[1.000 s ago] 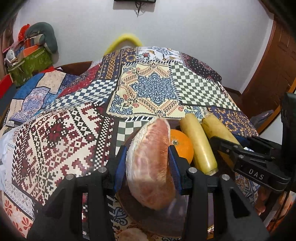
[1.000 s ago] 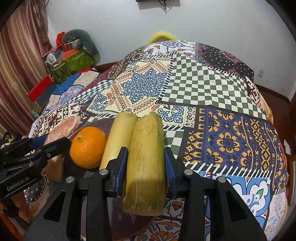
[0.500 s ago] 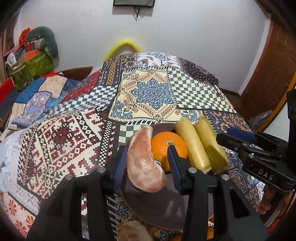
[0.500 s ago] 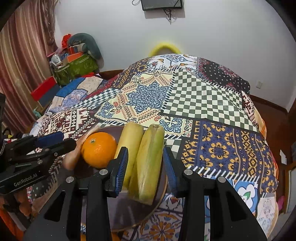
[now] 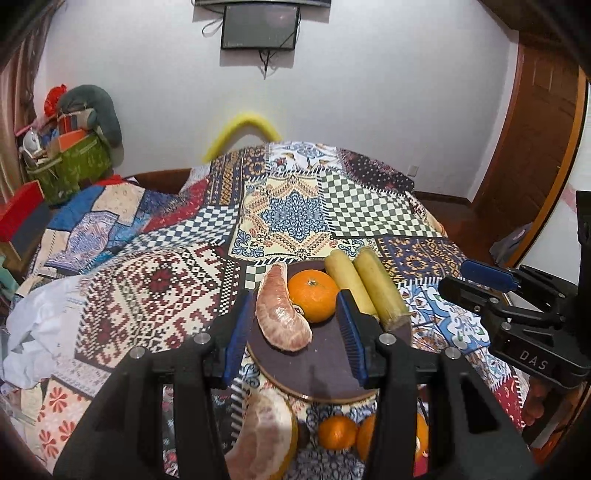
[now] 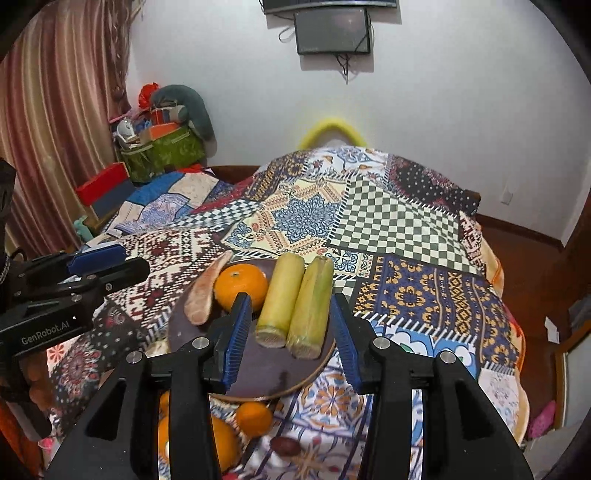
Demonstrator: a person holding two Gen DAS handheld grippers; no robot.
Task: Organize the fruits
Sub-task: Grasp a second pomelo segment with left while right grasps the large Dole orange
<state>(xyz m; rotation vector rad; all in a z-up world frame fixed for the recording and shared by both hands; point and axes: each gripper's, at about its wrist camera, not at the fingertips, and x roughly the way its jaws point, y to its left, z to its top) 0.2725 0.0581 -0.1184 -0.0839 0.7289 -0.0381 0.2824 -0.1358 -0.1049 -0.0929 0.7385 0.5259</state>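
- Here, in the left wrist view, the left tool [image 5: 291, 336] hangs above a dark round plate [image 5: 317, 373] with its blue pads apart and nothing clamped; its jaws have just been opening
- The peeled pomelo segment [image 5: 282, 317] lies on the left part of the plate, seen between the pads but free of them
- An orange [image 5: 313, 295] sits just right of the segment, touching it, and two yellow sugarcane pieces [image 5: 364, 286] lie side by side at the plate's right edge
- The plate rests on a patchwork bedspread [image 5: 155, 280] covering a bed; below the plate, nearer the camera, lie another pomelo piece [image 5: 264, 435] and several loose oranges [image 5: 338, 430]
- The right tool [image 5: 491, 280] shows at the right edge, off the plate
- A dark screen [image 5: 260, 27] hangs on the white wall
- In the right wrist view, the right tool [image 6: 291, 332] is above the same plate [image 6: 258, 373], pads apart and gripping nothing; its jaws have just been opening
- The two sugarcane pieces [image 6: 295, 302] lie between the pads without touching them, cut ends toward the camera
- The orange [image 6: 241, 282] is left of them, and the pomelo segment [image 6: 205, 295] leans at the plate's left rim
- The left tool [image 6: 99, 264] shows at the left edge, beside the plate
- A striped curtain [image 6: 62, 110] hangs at the left
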